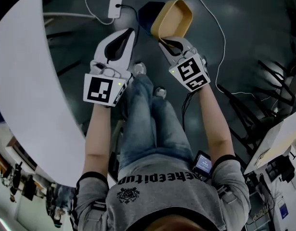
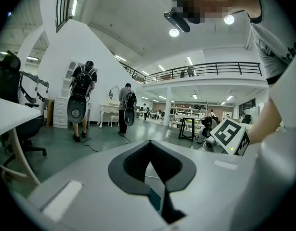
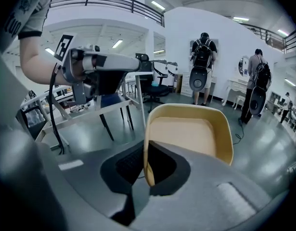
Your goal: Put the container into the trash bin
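Observation:
A tan, shallow plastic container (image 1: 174, 18) hangs in my right gripper (image 1: 163, 41), tilted on its side over the dark floor. In the right gripper view the jaws are shut on the container's near rim (image 3: 148, 162), and its open side (image 3: 186, 129) faces the camera. A dark bin (image 1: 148, 14) stands on the floor just behind the container and is mostly hidden by it. My left gripper (image 1: 132, 31) is level with the right one, a little to its left. Its jaws are shut with nothing between them (image 2: 148, 142).
A white round table (image 1: 22, 81) fills the left side. A white power strip (image 1: 114, 5) with cables lies on the floor ahead. Chair bases (image 1: 277, 81) stand at the right, and my shoes (image 1: 139, 70) are below the grippers. People with backpacks (image 3: 201, 66) stand far off.

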Action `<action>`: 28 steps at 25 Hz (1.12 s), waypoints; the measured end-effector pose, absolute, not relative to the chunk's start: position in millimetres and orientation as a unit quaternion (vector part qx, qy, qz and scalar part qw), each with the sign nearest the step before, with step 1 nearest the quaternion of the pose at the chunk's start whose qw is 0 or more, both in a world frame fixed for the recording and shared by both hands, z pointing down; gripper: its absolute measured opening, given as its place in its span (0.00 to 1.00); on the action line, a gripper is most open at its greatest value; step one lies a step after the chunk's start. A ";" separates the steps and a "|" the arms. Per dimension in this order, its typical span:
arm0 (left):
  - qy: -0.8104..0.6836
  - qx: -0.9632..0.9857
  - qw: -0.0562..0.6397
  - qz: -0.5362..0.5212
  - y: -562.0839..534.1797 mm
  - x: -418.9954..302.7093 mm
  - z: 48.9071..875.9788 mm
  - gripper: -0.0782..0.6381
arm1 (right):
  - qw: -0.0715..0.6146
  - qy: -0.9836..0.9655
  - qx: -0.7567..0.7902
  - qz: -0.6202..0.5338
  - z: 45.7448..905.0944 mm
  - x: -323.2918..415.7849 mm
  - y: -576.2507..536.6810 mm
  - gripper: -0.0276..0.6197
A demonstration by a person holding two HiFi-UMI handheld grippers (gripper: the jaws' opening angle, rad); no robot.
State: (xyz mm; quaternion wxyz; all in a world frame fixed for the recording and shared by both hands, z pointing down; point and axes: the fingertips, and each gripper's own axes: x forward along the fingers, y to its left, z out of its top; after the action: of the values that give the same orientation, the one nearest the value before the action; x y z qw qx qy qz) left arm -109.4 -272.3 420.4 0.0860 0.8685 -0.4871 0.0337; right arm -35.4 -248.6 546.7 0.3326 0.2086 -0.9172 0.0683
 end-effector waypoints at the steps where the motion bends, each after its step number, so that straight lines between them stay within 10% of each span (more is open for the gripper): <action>1: -0.488 0.868 0.084 0.030 -271.9 -108.2 424.0 0.14 | 0.334 -0.917 0.206 0.067 552.9 -34.7 -248.2 0.06; 28: -0.497 0.866 0.055 0.012 -272.9 -113.8 558.5 0.14 | 0.387 -0.908 0.152 0.055 740.5 -49.2 -273.8 0.06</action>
State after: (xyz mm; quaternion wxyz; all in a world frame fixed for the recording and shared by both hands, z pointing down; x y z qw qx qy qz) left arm -113.8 -272.9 558.5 0.0551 0.8659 -0.4971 0.0122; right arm -49.2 -273.8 740.5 0.3866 0.1519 -0.9080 0.0545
